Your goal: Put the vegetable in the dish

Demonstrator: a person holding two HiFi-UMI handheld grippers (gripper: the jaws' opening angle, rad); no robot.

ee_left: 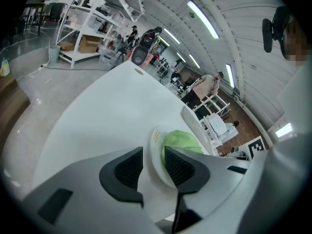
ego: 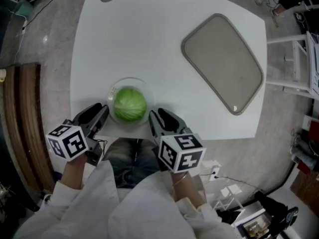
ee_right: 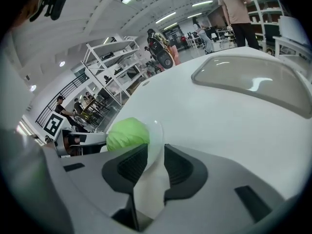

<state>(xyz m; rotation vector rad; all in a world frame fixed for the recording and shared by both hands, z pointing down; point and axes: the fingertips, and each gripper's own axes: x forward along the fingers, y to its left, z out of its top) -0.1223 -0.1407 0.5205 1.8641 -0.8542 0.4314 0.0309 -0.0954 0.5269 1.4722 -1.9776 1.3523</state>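
Black left gripper: at the near left side of the bowl. Its jaws stand apart with the thin rim between them, and the pads do not press on it, so it holds nothing.
Bowl: clear glass, on the white table close to its near edge. I judge it stiff, smooth and easy to break, and it may slip from the pads. The best hold is on the rim, at two opposite sides, kept level.
Cabbage: green and round, it lies inside the bowl and fills most of it. If the bowl is the dish, the task looks done. I think it is firm and rather heavy, with waxy leaves, and it looks too wide for one gripper; moving it together with the bowl seems safer.
Right gripper: at the near right side of the bowl, its jaws also parted around the rim, gripping nothing.
Tray: grey, far right on the table, well apart from the bowl.
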